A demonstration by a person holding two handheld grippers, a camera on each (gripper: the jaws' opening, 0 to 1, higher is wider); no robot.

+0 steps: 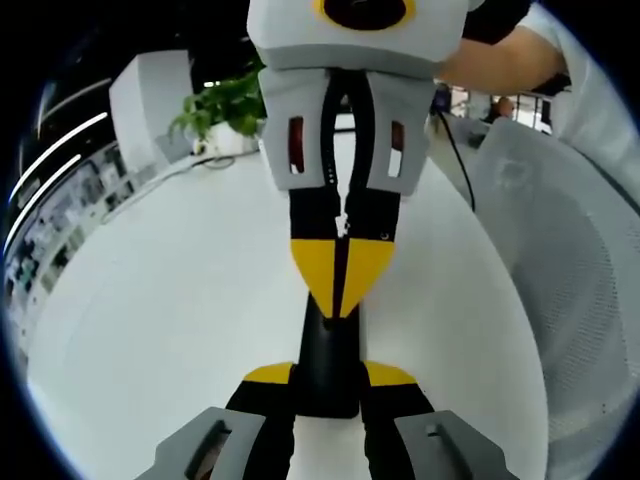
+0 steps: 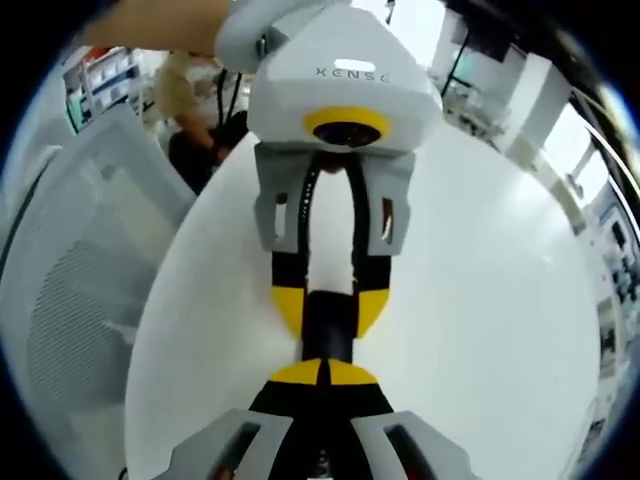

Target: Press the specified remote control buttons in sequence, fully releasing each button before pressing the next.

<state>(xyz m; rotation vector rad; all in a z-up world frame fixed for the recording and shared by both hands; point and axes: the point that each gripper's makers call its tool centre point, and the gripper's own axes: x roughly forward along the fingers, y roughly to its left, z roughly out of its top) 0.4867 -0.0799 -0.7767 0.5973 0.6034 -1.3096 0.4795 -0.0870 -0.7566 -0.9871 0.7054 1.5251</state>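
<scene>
In the left gripper view we see our left gripper [image 1: 330,385] rising from the bottom edge, its yellow-tipped jaws closed on the near end of a black remote control [image 1: 328,365]. The remote lies flat on the white table [image 1: 180,300], running away from us along the middle of the tabletop. Facing us from the far side, the right gripper [image 1: 342,285] comes down with its jaws pressed together into one yellow point, and that point rests on the remote's top face, near its far end.

In the right gripper view the same meeting shows from the other side. The right gripper [image 2: 322,372] has its yellow tips closed side by side with no gap, touching the remote [image 2: 328,325]. Beyond it the left gripper [image 2: 328,300] clamps the remote from both sides. We cannot tell which button sits under the tip, as the keys are hidden.

A potted green plant [image 1: 222,105] stands near the table's far edge in the left gripper view. A white mesh chair [image 1: 570,300] sits just beside the table's right edge there, and the chair [image 2: 70,300] appears along the table's left edge in the right gripper view. A person's arm [image 1: 510,60] reaches in behind the right gripper.
</scene>
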